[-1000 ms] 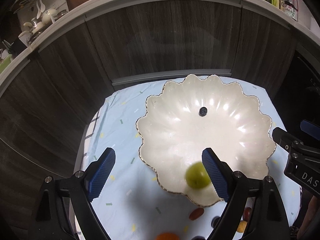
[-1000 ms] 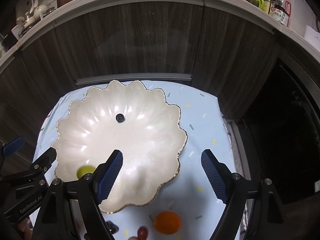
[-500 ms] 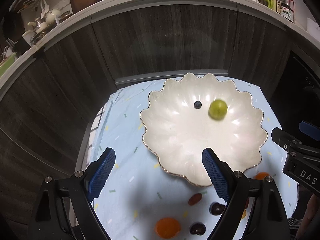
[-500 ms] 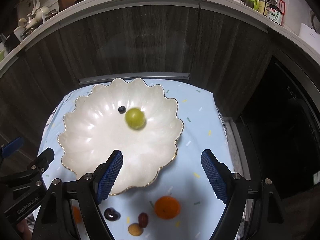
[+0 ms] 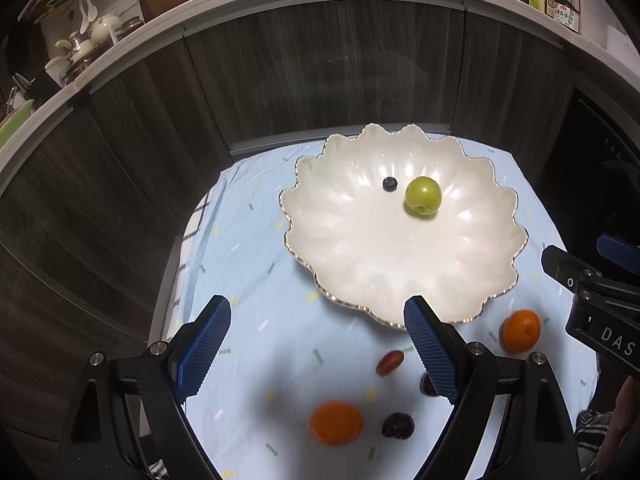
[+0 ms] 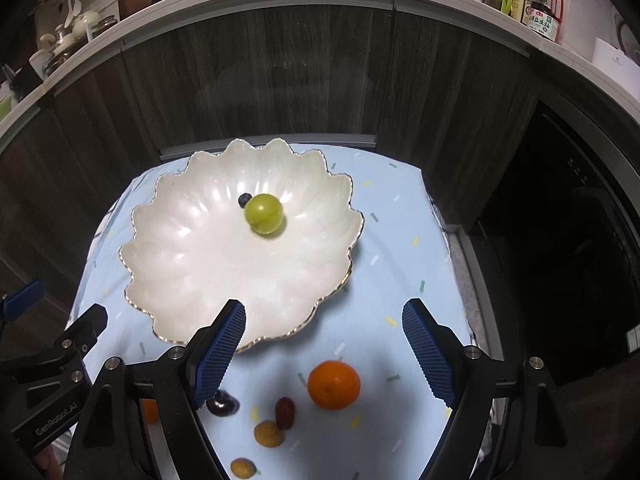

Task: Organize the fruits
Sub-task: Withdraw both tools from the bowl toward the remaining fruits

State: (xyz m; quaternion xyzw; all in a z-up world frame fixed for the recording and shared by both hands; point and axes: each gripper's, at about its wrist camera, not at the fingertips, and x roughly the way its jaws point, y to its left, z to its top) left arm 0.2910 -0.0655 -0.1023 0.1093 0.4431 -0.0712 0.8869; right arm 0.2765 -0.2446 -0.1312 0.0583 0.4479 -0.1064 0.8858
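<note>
Round green grape (image 5: 423, 195) lies in white scalloped ceramic bowl (image 5: 384, 272), beside small dark blueberry (image 5: 389, 183), well ahead of both grippers. Left gripper (image 5: 316, 350) and right gripper (image 6: 334, 350): jaws wide, empty. Pale blue patterned cloth (image 5: 248, 272) covers desk; dark wood-grain cabinets (image 5: 320, 72) behind.

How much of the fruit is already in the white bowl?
Done: a green fruit and a blueberry lie in the bowl. In hand: nothing; the left gripper and right gripper are open and empty. Left: two oranges and several small fruits on the cloth.
</note>
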